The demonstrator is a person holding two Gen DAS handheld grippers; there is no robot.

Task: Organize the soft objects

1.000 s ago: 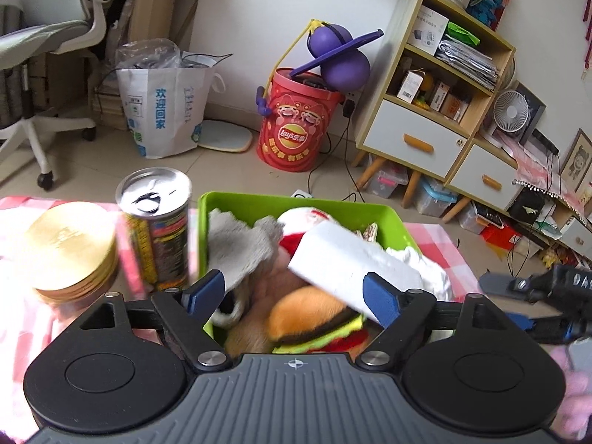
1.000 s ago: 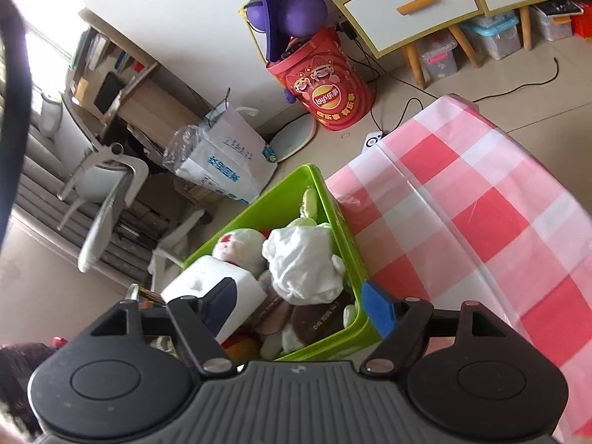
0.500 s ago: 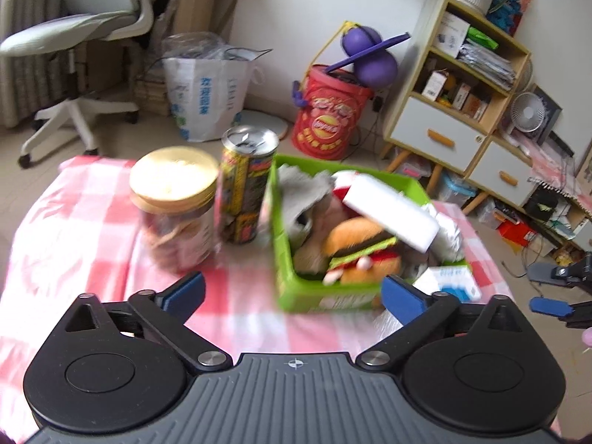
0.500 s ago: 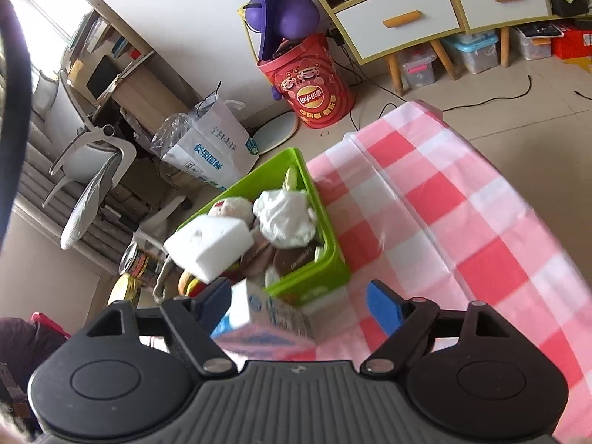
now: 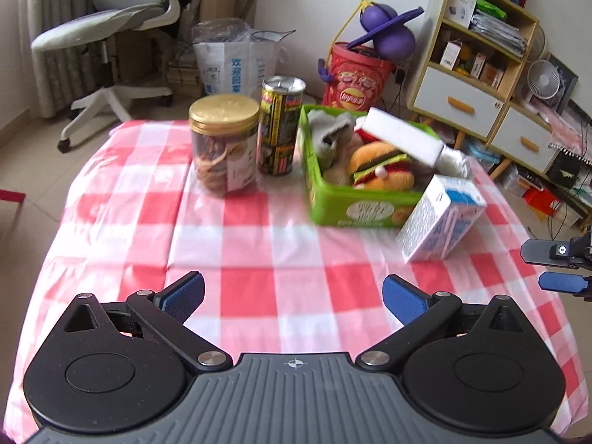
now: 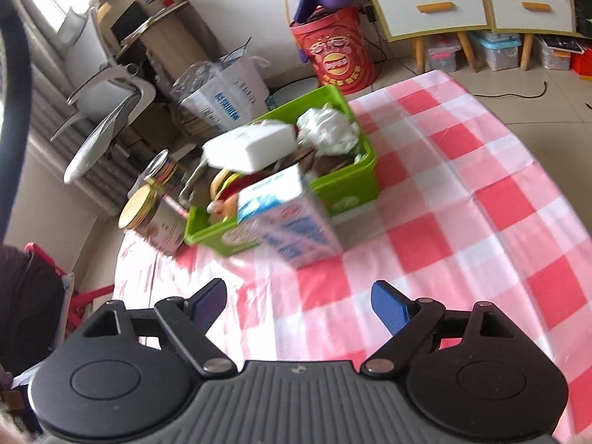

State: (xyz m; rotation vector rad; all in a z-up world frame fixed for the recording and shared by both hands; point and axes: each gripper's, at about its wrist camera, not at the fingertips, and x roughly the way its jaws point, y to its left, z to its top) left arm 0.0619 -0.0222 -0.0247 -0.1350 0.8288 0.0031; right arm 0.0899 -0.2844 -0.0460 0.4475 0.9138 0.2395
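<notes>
A green bin point(image 5: 322, 199) on the red checked tablecloth holds a plush hamburger point(image 5: 381, 166), a grey plush point(image 5: 327, 133), a white sponge block point(image 5: 403, 135) and a white cloth point(image 6: 327, 131). The bin also shows in the right wrist view point(image 6: 355, 192). My left gripper point(image 5: 292, 296) is open and empty, well back from the bin. My right gripper point(image 6: 298, 301) is open and empty, also back from it; its fingers point(image 5: 562, 283) show at the right edge of the left wrist view.
A blue and white milk carton point(image 5: 440, 218) stands against the bin's near right corner. A gold-lidded cookie jar point(image 5: 224, 144) and a tall can point(image 5: 279, 129) stand left of the bin. An office chair, paper bag, red bucket and shelf unit lie beyond the table.
Both grippers have pulled back from over the bin toward the table's near side. The jar, can and milk carton have come into view. Both stay open and empty.
</notes>
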